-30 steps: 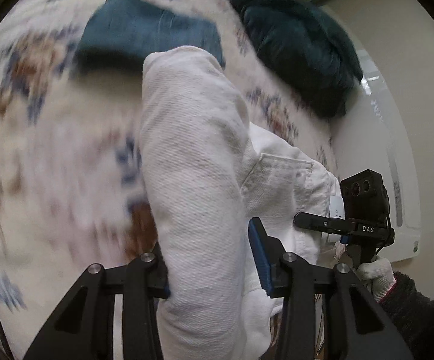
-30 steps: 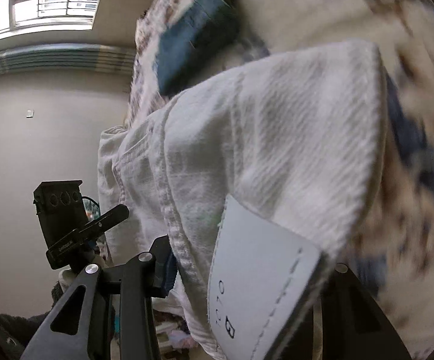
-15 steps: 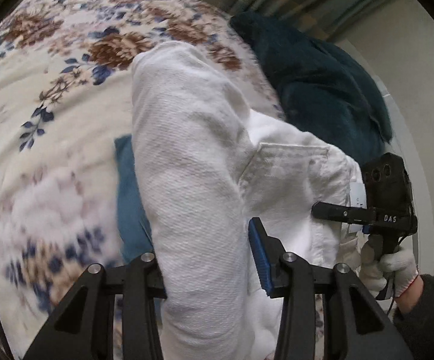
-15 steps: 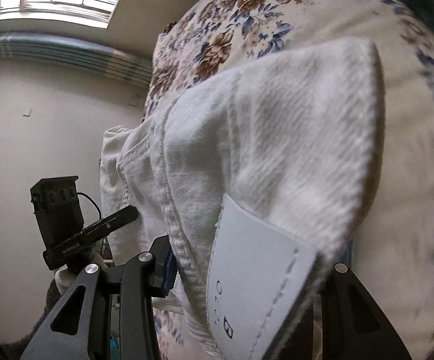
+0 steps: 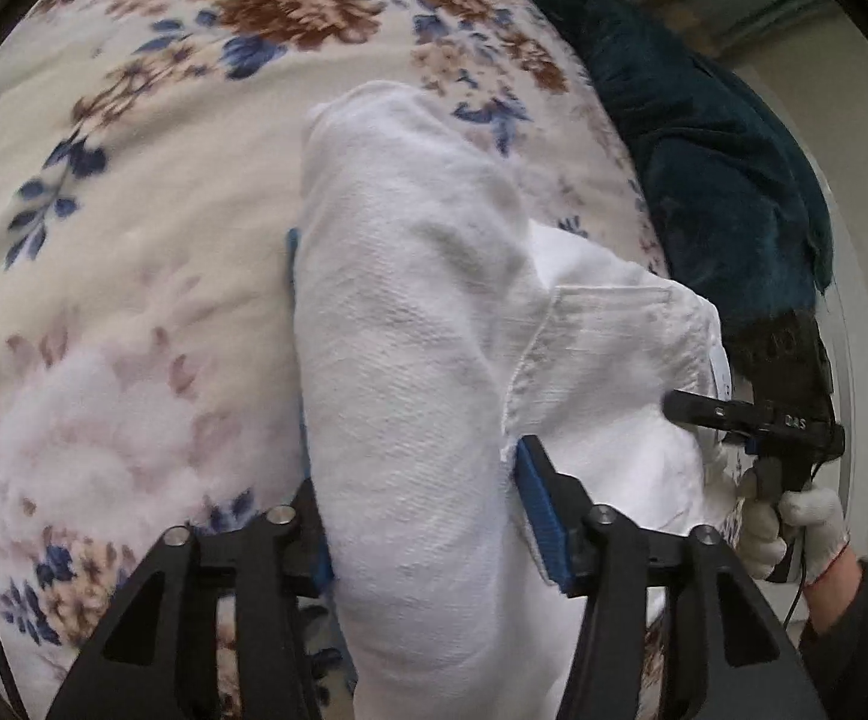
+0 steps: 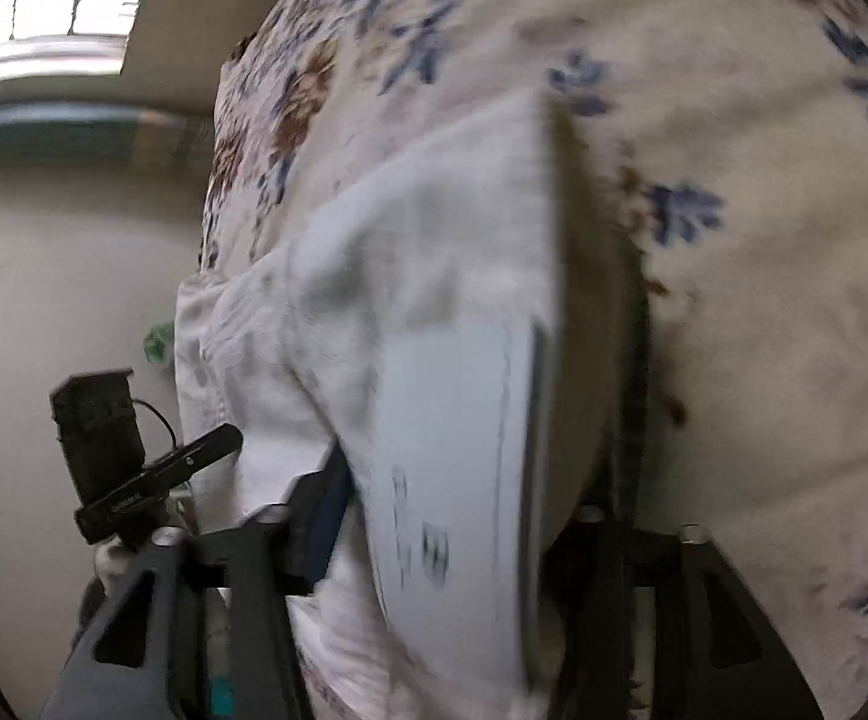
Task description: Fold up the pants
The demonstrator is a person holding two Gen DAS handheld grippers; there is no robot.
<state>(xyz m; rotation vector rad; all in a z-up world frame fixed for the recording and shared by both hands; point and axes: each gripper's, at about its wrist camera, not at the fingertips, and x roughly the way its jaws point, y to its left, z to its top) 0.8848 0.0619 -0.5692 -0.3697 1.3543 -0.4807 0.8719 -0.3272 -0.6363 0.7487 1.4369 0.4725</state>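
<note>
The white pants (image 5: 410, 348) are folded into a thick bundle held over the floral bedspread (image 5: 134, 192). My left gripper (image 5: 428, 516) is shut on one end of the bundle, the cloth bulging between its blue pads. My right gripper (image 6: 469, 516) is shut on the other end, by the white waist label (image 6: 451, 468). The right gripper also shows in the left wrist view (image 5: 757, 420), held by a gloved hand. The left gripper shows in the right wrist view (image 6: 152, 468). A thin strip of folded blue cloth (image 5: 293, 264) peeks from under the pants.
A dark teal blanket (image 5: 709, 168) lies bunched at the bed's far right edge. The floral bedspread (image 6: 733, 240) fills the right wrist view. A window (image 6: 74, 12) and a plain wall (image 6: 62, 252) lie to the left there.
Both grippers have carried the pants forward over the bed and lower. The folded blue cloth, once ahead in plain sight, is now almost hidden beneath the bundle.
</note>
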